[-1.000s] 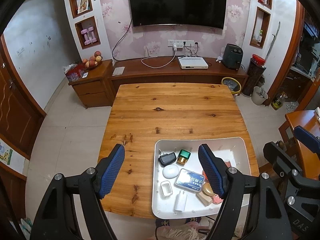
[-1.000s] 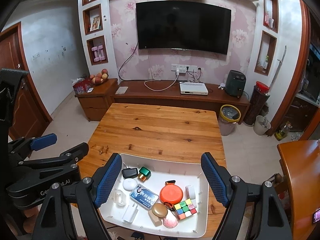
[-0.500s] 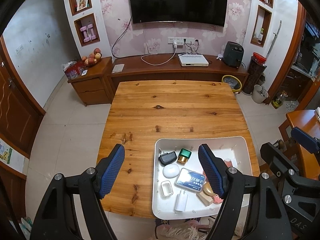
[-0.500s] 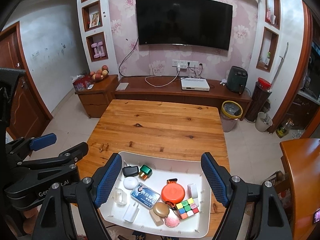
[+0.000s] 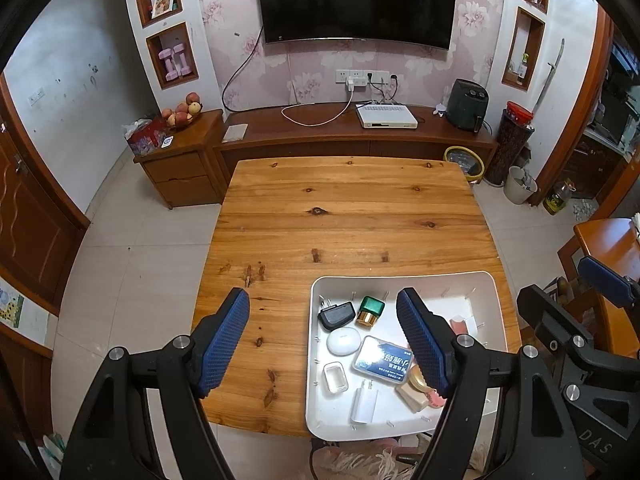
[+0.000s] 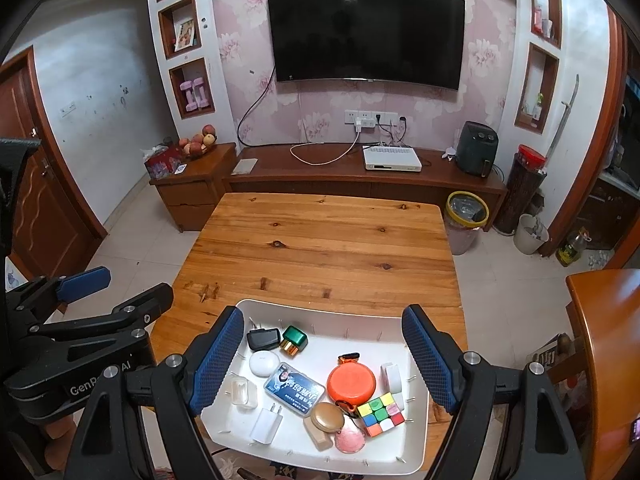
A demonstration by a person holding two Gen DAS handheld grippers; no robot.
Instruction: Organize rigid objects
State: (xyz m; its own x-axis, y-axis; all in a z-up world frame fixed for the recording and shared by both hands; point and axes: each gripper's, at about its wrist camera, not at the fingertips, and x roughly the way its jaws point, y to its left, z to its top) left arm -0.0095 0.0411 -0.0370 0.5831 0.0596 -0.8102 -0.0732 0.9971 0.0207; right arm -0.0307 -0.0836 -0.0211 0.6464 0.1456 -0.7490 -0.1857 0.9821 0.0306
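Item: white tray (image 6: 320,318) on the near edge of the wooden table (image 6: 320,248), holding all the small rigid objects I see: black charger (image 6: 263,339), green box (image 6: 295,339), orange disc (image 6: 351,381), colour cube (image 6: 381,414), blue-labelled case (image 6: 294,389). Over the last second only my view has tipped slightly; the contents lie unmoved. Left gripper (image 5: 322,342) and right gripper (image 6: 323,356) both hover spread wide, holding nothing; this fits sorting finished or pending.

My right gripper (image 6: 323,356) hangs wide open over the white tray (image 6: 416,456) on the wooden table (image 6: 320,248). In the tray lie an orange round case (image 6: 351,381), a colour cube (image 6: 381,415), a white charger (image 6: 267,426) and a black adapter (image 6: 263,338). My left gripper (image 6: 80,320) is beside it.
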